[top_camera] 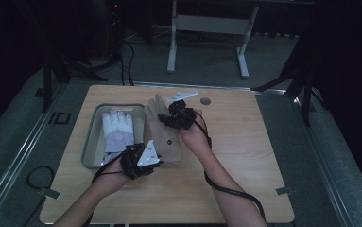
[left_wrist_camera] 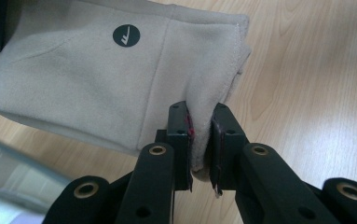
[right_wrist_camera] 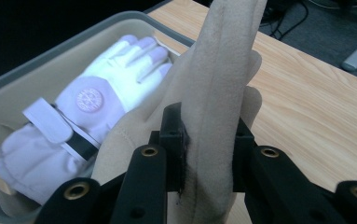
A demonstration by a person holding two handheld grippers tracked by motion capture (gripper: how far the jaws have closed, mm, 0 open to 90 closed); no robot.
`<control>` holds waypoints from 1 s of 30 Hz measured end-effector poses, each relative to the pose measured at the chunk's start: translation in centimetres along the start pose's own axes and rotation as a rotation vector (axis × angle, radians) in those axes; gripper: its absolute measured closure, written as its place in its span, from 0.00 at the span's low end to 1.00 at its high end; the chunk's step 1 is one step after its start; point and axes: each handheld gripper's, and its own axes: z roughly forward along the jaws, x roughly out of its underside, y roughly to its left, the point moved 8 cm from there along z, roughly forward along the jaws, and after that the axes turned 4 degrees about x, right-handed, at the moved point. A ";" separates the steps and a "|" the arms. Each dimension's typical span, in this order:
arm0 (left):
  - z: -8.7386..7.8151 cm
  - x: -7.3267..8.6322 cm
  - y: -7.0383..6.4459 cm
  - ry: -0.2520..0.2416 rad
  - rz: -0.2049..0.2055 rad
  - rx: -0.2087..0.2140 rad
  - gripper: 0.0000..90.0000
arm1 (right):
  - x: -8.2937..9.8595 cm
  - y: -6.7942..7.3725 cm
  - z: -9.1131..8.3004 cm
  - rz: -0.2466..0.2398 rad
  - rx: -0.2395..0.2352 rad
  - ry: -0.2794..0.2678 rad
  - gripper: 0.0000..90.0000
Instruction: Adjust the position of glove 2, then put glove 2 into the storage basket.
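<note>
A tan fleece glove (top_camera: 165, 134) with a round dark logo (left_wrist_camera: 126, 35) is held over the wooden table, just right of the grey tray (top_camera: 91, 137). My left gripper (top_camera: 143, 158) is shut on the glove's cuff edge (left_wrist_camera: 203, 140). My right gripper (top_camera: 173, 113) is shut on one of the glove's fingers (right_wrist_camera: 213, 116), which stands up between the jaws. A white and lilac padded glove (top_camera: 117, 132) lies in the tray (right_wrist_camera: 50, 56), its fingers pointing away from me.
A small grey round cap (top_camera: 205, 100) sits in the table near its far edge. A desk frame (top_camera: 207, 28) stands on the floor beyond the table. Cables trail from both grippers across the table's near part.
</note>
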 end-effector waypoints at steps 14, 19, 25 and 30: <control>-2.8 3.5 2.0 0.036 -0.054 -0.051 0.89 | -3.1 4.0 3.4 -0.044 -0.061 0.002 0.83; -3.3 4.7 2.4 0.042 -0.078 -0.060 0.89 | -3.3 4.9 5.0 -0.055 -0.069 0.012 0.83; -3.8 6.6 3.1 0.064 -0.109 -0.073 0.89 | -3.7 6.4 7.3 -0.069 -0.096 0.032 0.83; -4.8 8.0 3.7 0.079 -0.129 -0.090 0.89 | -4.8 8.3 9.0 -0.086 -0.122 0.041 0.83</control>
